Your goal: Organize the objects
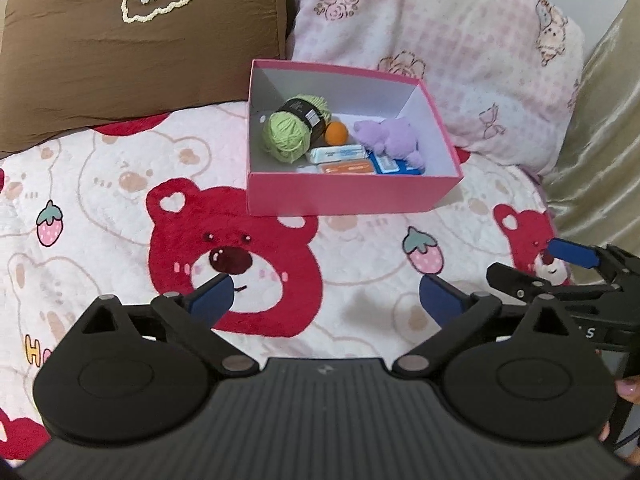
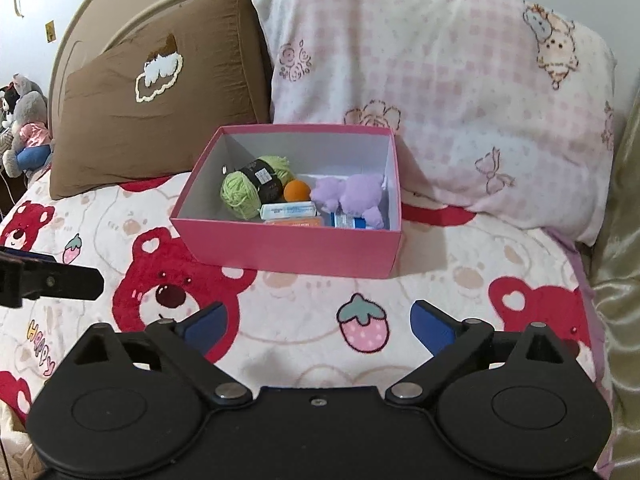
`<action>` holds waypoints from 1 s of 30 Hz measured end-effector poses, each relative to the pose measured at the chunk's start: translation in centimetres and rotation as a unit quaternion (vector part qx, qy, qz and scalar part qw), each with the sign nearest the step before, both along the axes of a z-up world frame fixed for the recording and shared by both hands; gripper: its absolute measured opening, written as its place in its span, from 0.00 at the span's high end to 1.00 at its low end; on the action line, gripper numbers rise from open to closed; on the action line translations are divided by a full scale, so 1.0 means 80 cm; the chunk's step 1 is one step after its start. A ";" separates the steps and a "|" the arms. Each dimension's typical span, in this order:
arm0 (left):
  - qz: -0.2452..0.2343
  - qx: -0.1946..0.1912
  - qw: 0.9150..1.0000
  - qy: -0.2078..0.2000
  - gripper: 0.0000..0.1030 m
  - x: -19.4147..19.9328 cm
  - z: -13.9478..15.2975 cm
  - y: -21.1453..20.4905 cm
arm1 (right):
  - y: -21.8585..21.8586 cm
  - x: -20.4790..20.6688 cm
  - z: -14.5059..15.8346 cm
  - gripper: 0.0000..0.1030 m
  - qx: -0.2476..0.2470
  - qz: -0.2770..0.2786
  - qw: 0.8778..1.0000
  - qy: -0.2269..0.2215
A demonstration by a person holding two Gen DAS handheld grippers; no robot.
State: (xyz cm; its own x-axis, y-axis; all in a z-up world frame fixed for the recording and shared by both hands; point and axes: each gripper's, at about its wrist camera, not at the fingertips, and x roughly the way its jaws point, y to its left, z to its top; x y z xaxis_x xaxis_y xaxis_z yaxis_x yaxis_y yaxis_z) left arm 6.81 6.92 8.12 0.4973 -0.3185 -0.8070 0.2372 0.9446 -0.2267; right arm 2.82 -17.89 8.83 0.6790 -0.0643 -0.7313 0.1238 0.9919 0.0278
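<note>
1. Pink cardboard box (image 1: 344, 196) stands on the bear-print blanket (image 1: 100, 184), its far side near the brown pillow (image 1: 132, 52) and the pink checked pillow (image 1: 440, 48). Probably it is put there so that both grippers can reach it from the front.
2. Inside the box lie a ball of green yarn (image 1: 290, 132) with a black label, a small orange ball (image 1: 337, 133), a purple plush toy (image 1: 390, 136), a white packet (image 1: 338, 155), an orange packet (image 1: 346, 168) and a blue packet (image 1: 390, 166). They lie close together on the bottom, the yarn at the left and the plush at the right, so the collecting seems to be mostly finished.
3. No loose thing is visible on the blanket around the box in either view.
4. Left gripper (image 1: 326, 298) is above the blanket, in front of the box and apart from it. Its jaws are spread wide and nothing is between them; only the red bear print shows in the gap.
5. Right gripper (image 2: 318, 326) is also in front of the box, beside the left one. Its jaws are spread wide too and they hold nothing.
6. In my judgement, both tools are free because the things already rest in the box; what remains, if anything, cannot be told from these views.
7. One fingertip of the person (image 1: 628, 390) shows at the right edge of the left wrist view.
</note>
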 end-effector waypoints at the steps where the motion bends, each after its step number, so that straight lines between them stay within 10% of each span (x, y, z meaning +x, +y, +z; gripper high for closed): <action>1: 0.002 0.005 1.000 0.000 0.02 0.001 -0.001 -0.002 | 0.000 0.000 -0.003 0.03 0.002 -0.003 1.000 0.001; 30: 0.030 0.079 0.996 0.015 0.02 -0.009 -0.036 -0.027 | -0.009 -0.012 -0.022 0.03 0.004 -0.032 0.999 0.018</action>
State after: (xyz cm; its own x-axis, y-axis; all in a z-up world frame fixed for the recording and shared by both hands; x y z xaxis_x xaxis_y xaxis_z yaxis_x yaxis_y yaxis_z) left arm 6.11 4.78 5.25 0.4864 -0.1575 -0.8594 0.1755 0.9812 -0.0805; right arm 1.84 -18.63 7.08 0.6471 -0.1010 -0.7557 0.1886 0.9816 0.0303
